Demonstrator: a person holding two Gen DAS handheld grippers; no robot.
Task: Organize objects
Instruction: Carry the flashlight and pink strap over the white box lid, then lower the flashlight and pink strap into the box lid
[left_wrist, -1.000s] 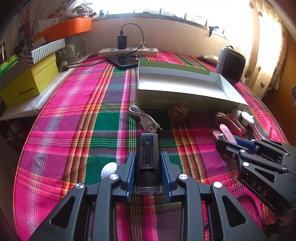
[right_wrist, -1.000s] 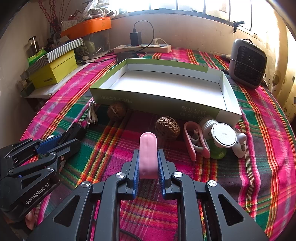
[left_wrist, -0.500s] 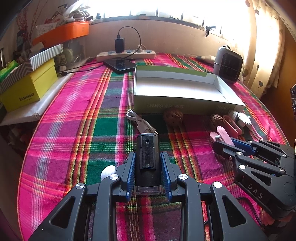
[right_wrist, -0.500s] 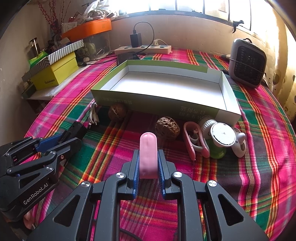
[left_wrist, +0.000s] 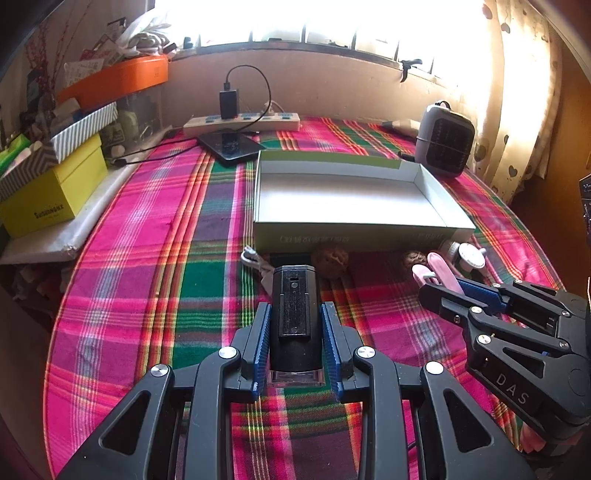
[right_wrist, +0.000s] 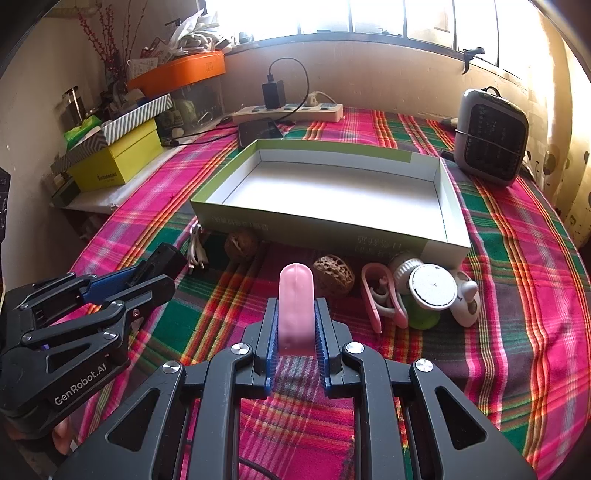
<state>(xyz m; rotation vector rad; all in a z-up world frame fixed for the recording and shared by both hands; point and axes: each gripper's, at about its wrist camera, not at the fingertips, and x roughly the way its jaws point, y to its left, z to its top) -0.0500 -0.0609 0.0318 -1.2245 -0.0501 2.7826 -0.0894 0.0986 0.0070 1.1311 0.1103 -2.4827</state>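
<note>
Left gripper is clamped on a black boxy device, jaws part-open around its width, pads pressing both sides. The device is lifted at 6 o'clock of the open tray box, which is empty. Cable and walnut lie against the box's near wall, at 12 o'clock of the left grip. Right gripper is closed tight on a pink oblong case, upright between the pads, at 6 o'clock of the box. At its 1–2 o'clock: second walnut, pink clip, white-capped green bottle.

Step looks like carry-to-box, both hands loaded. Next move needs lift over the near wall, then release inside without the arms colliding.
</note>
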